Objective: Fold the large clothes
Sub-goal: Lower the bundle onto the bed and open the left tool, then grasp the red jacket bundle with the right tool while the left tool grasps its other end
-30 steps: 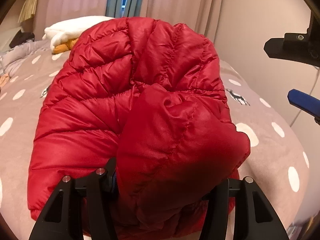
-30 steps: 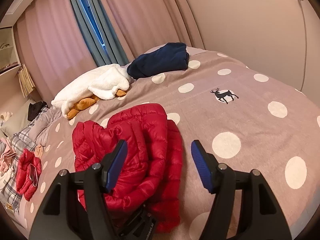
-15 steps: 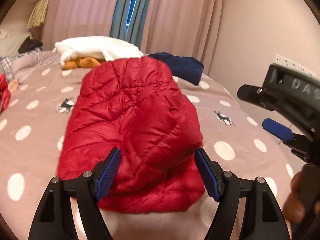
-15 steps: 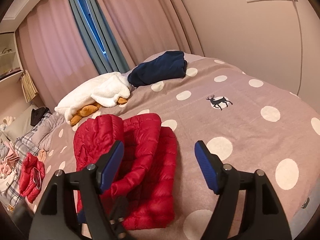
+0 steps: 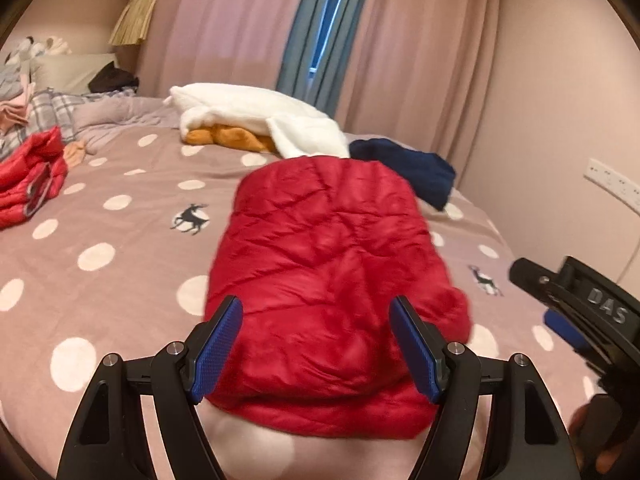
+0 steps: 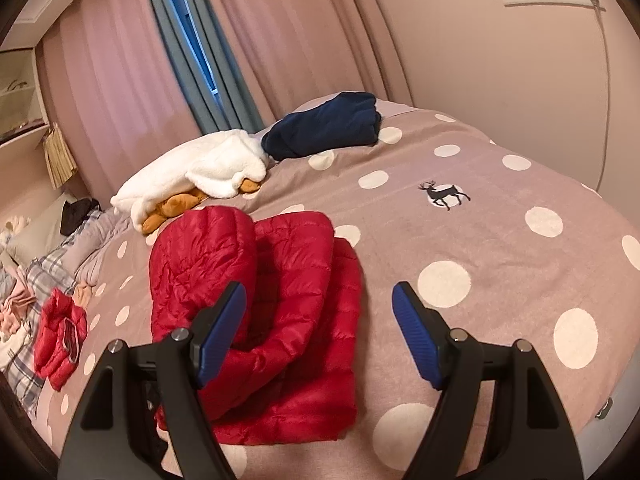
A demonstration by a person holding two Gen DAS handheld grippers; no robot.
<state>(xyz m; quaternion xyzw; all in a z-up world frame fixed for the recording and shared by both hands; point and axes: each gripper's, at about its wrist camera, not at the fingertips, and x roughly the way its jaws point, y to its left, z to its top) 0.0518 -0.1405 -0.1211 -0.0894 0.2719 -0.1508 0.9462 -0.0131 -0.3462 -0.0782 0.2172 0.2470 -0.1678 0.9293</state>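
Step in hand: fold of the red jacket (image 5: 332, 280) appears complete; both claws are clear of it.
Jacket position: lying in a folded bundle on the bed (image 5: 120, 232), near its front edge.
Left claw (image 5: 316, 348): spread wide, empty, hovering over the jacket's near end.
Right claw (image 6: 320, 332): spread wide, empty, just right of the jacket.
Change: a second ago the left claw gripped a raised jacket flap; that flap now lies flat.
Next move: probably tidying or moving on to another garment; motion blur prevents certainty.
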